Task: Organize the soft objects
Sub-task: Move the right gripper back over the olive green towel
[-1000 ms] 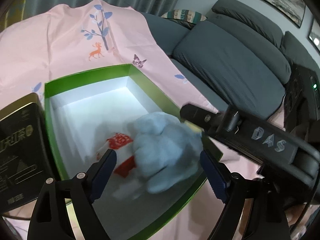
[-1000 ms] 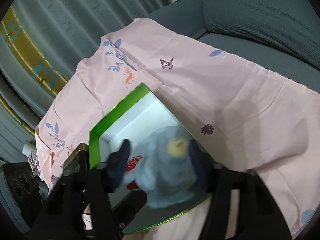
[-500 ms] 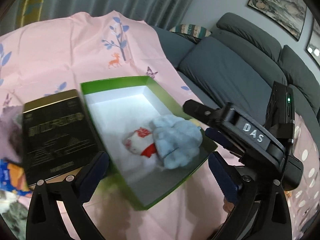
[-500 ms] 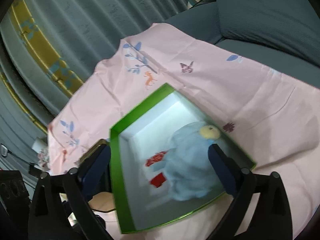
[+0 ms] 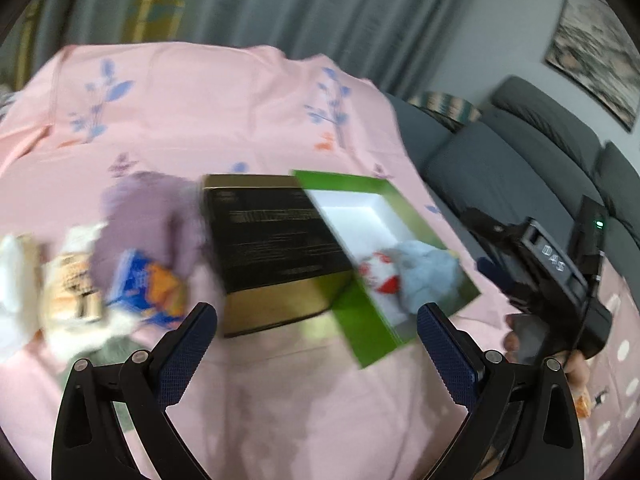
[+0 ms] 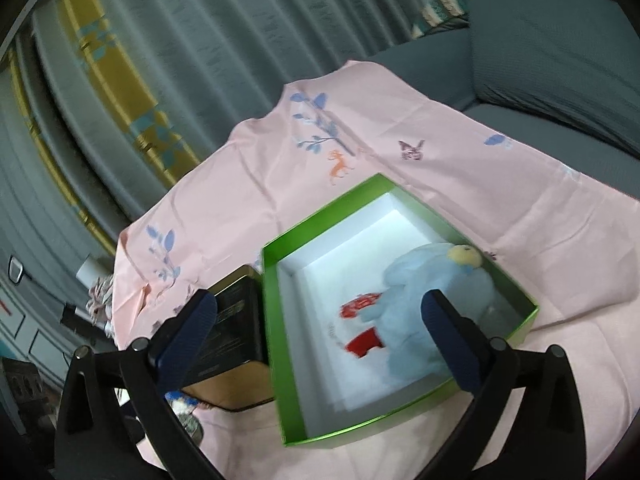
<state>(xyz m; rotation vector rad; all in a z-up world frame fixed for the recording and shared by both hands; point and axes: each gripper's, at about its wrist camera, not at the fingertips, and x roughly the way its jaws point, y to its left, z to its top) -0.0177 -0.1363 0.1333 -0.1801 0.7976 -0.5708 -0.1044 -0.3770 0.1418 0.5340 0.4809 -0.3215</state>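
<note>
A big pink cloth (image 5: 248, 112) covers the table. The open green cardboard box (image 6: 276, 320) holds a fluffy blue toy (image 6: 424, 304), lying long-ways toward the far right corner. More blurry soft toys (image 5: 132, 264) wait far left, past the black box (image 5: 272, 240), nearer the left gripper (image 5: 316, 344). Both it and the right gripper (image 6: 320, 332) are wide and empty.

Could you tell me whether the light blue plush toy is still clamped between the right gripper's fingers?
No, the light blue plush toy lies inside the green-walled open box, and the right gripper stands open above it.
</note>
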